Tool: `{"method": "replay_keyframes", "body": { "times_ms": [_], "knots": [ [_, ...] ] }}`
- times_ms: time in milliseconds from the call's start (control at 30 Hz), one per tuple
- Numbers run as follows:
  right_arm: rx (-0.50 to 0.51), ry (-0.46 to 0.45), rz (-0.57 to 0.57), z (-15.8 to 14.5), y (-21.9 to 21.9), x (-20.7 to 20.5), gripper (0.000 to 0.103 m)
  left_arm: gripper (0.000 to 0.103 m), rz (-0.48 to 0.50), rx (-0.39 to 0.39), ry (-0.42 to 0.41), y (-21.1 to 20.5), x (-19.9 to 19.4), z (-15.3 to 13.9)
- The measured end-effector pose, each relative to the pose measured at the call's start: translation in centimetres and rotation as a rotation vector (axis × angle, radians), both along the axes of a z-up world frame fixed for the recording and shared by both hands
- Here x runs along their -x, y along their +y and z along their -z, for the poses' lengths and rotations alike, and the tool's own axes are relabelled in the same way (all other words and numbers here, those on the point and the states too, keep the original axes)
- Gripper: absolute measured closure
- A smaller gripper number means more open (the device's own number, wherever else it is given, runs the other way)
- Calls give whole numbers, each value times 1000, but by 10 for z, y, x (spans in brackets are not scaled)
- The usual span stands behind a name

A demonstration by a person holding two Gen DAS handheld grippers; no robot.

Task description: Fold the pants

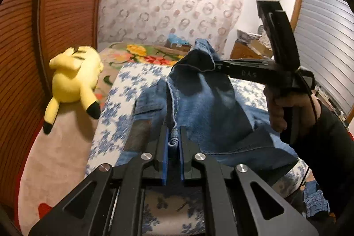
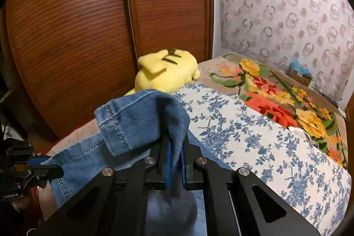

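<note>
Blue denim pants hang lifted over the bed's blue-flowered white cloth. My left gripper is shut on a bunched edge of the pants, near a seam. My right gripper shows in the left wrist view, reaching in from the right, shut on a raised dark fold of the pants. In the right wrist view my right gripper pinches the denim, which drapes over its fingers. My left gripper holds the pants' edge at the far left there.
A yellow plush toy lies on the bed's left side beside a wooden wardrobe. A floral blanket covers the far end. A patterned wall cloth hangs behind. More denim lies low right.
</note>
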State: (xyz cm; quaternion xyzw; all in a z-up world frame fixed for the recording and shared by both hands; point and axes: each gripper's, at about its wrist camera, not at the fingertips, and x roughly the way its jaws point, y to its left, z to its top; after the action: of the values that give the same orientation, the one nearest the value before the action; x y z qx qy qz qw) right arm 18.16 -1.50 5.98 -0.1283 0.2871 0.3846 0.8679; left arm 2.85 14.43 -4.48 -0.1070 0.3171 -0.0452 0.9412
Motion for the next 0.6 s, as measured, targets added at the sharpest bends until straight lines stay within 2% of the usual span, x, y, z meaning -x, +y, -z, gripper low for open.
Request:
{"method": "replay_keyframes", "body": {
  "times_ms": [67, 167, 300, 600],
  "knots": [
    [19, 9, 7, 1, 5, -1, 84, 94, -8, 0, 19, 3, -2, 8],
    [31, -2, 25, 0, -5, 0, 73, 94, -18, -4, 49, 8, -4, 21],
    [36, 4, 47, -2, -25, 8, 71, 94, -34, 2, 76, 13, -5, 32],
    [61, 70, 103, 19, -84, 83, 71, 94, -32, -9, 100, 14, -6, 41]
  ]
}}
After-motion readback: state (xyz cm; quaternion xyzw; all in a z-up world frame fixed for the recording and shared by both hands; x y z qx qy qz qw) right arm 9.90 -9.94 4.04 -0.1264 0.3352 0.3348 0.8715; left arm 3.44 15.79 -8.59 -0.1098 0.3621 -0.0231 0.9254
